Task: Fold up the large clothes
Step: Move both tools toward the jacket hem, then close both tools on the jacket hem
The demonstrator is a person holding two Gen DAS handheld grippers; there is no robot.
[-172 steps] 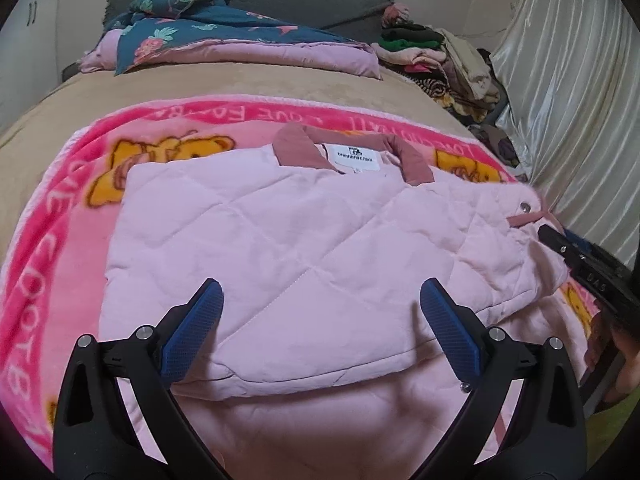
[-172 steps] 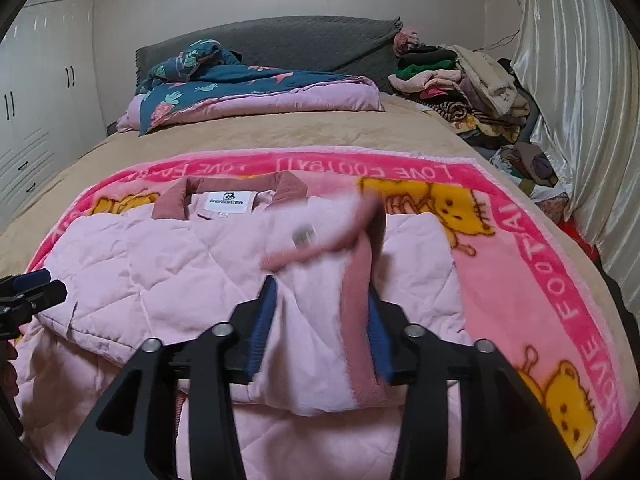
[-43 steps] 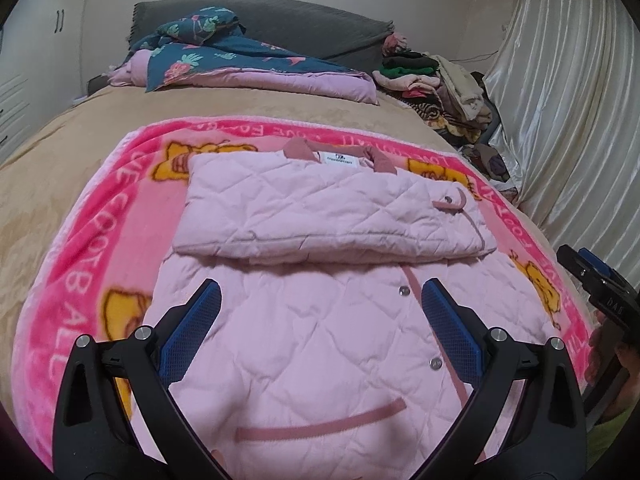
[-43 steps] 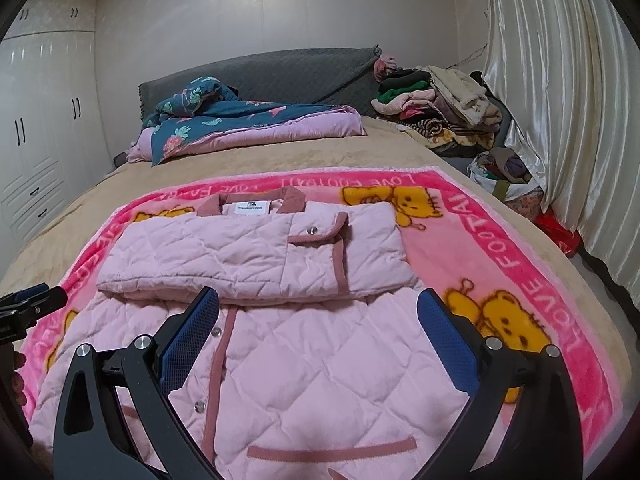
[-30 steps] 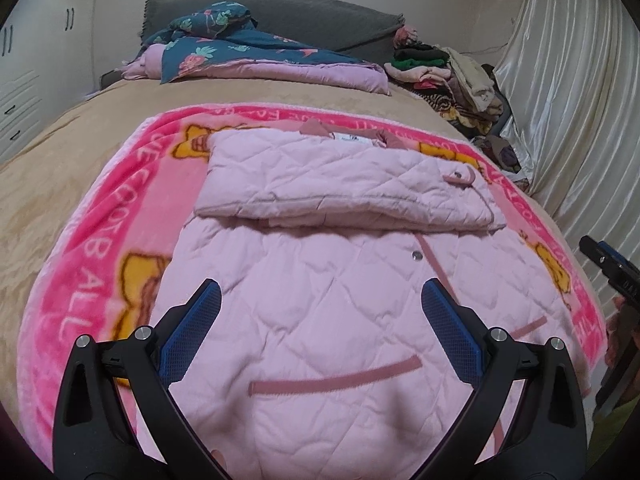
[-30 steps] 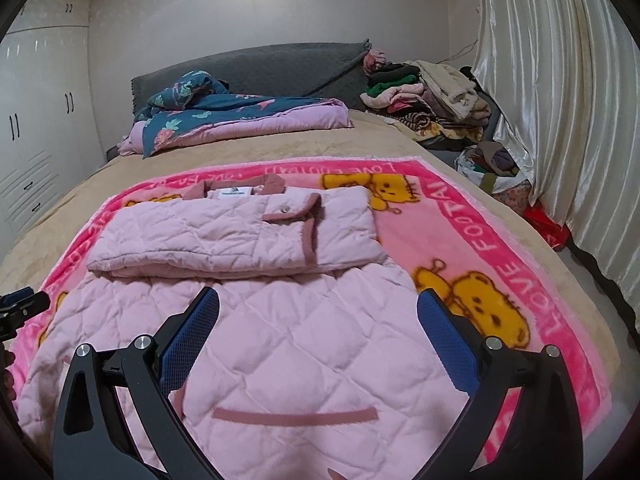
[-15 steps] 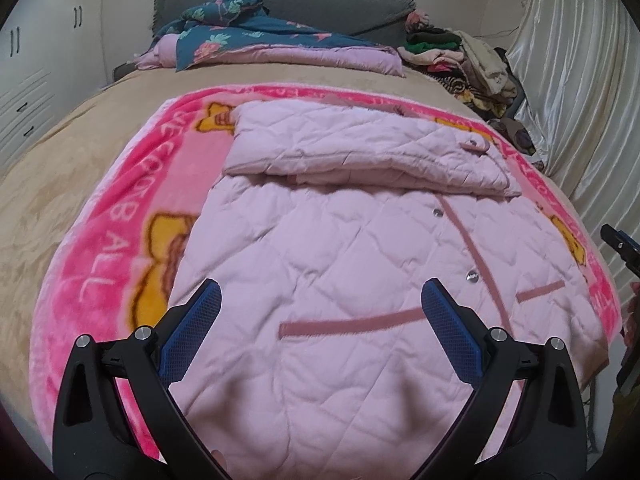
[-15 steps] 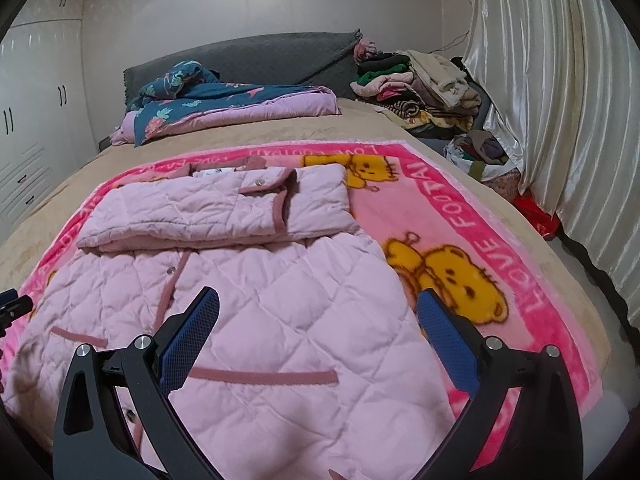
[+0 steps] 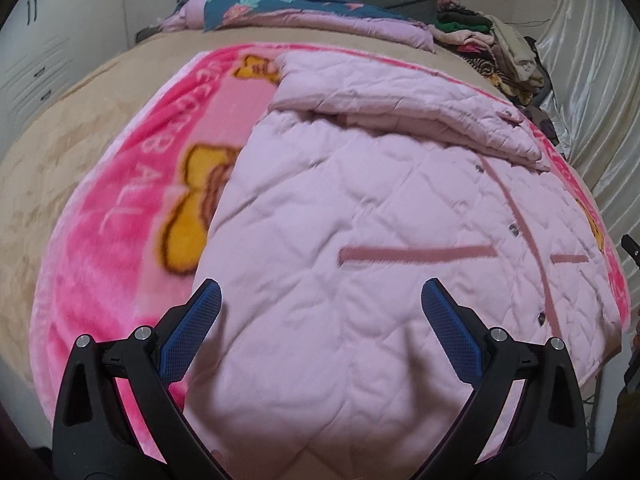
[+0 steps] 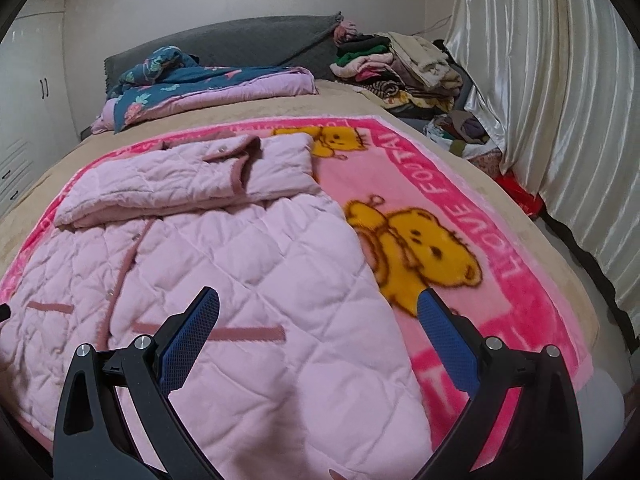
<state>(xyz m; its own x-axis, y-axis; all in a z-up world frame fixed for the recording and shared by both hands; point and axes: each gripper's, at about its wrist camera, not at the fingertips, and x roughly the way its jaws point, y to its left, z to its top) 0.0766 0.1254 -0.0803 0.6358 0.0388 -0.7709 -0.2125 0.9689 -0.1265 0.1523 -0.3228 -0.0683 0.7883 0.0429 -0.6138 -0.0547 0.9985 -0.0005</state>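
Left wrist view: we see the pink quilted jacket spread on a pink bear blanket, sleeves folded across its top. Its hem lies just beyond our left gripper and right gripper, both spread wide, holding nothing.

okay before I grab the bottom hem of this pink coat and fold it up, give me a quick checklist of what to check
1. Left tongs open and empty: ok.
2. Right tongs open and empty: ok.
3. Sleeves folded across the chest of the pink coat: ok, both lie in a band near the collar.
4. Lower body of the coat flat on the pink blanket: ok, only quilting wrinkles.
5. Bottom hem corners in sight for gripping: cannot tell, the hem runs under the tongs at the frame's bottom edge.
6. Space beyond the coat clear for the fold: ok, the clothes pile sits well away.
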